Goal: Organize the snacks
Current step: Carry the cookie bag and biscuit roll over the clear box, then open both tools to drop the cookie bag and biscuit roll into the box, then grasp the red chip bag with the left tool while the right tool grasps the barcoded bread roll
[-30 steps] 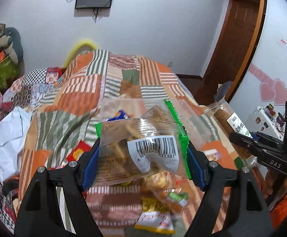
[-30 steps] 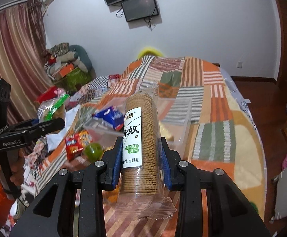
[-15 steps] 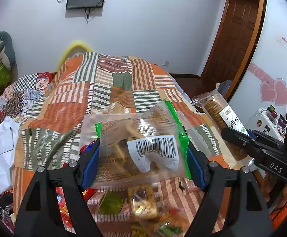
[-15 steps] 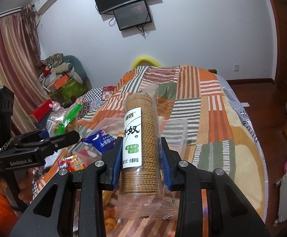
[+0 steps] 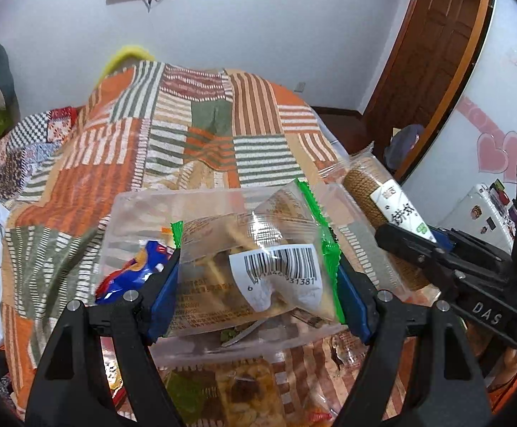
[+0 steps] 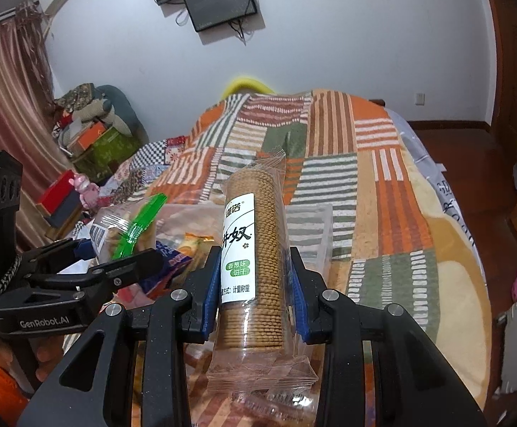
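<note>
Left gripper (image 5: 258, 281): its blue pads are pressed against both sides of a clear green-edged snack bag (image 5: 255, 263); held barcode side up, clear of the bedspread.
Right gripper (image 6: 255, 288): closed around the lower half of a tall biscuit sleeve (image 6: 255, 256), which stands upright between the pads with its crimped bottom hanging below them.
Loose snacks, nearest: a few packets (image 5: 247, 395) lie on the quilt under the left gripper, not yet sorted.
Clear plastic bin (image 5: 130, 210): just beyond both grippers on the patchwork quilt (image 5: 208, 131); a blue packet (image 5: 134, 274) and an orange packet (image 6: 192, 243) already lie inside.
What changed: a second ago the bin sat further off and partly hidden behind the green-edged bag; now the left gripper has moved forward so the bag hangs over the bin's near wall. From the right wrist view the biscuit sleeve has likewise come up to the bin's near right side, and the left gripper has drawn close on its left.
Grip over that time: both holds look the same, neither pack slipping.
Meaning for the task: both items appear carried to the drop point; my judgement is that release into the bin comes next, the bag first since it is already above the opening.
Risk: the tall sleeve may tip against the wall unless laid flat.
Far: white wall with a mounted screen (image 6: 219, 3).
</note>
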{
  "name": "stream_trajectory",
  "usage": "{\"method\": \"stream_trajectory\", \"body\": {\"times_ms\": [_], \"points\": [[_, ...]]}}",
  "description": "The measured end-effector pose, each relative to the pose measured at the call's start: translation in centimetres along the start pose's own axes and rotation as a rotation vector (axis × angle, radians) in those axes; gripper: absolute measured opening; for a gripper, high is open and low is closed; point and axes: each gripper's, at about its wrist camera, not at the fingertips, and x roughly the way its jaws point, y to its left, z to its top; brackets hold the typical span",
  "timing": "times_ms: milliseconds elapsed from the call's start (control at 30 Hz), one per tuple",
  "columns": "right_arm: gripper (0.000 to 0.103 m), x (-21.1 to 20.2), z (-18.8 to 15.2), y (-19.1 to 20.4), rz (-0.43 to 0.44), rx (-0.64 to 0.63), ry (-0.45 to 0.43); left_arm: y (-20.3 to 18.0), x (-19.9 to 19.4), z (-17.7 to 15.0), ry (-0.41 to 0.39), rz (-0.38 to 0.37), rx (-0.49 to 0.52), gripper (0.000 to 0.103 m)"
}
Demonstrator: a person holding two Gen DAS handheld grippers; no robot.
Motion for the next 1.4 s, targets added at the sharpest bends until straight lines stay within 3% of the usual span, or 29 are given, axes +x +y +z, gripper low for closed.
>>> {"method": "stream_trajectory", "body": {"times_ms": [400,633,1133,1400], "points": [[0.032,2.6,-0.2,-0.2,-0.038,-0.033,0.086,-0.5,3.3,0.2,0.055,0.008,0.023,0.081],[0.032,1.1,0.2,0.1,-0.032,-0.039,0.061,-0.9,2.6,-0.2,0.052,0.012,0.046,0.081],[0.033,-4.1,-0.6,0.7,-0.031,-0.079,0.004,0.2,-6.1,-1.1,-0.069,0.043,0.056,0.081],[0.045,-5.4,-2.1,0.3,-0.056,-0.11,0.0,3.9,-9.3,-3.1,-0.073,0.103,0.029,0.088]]}}
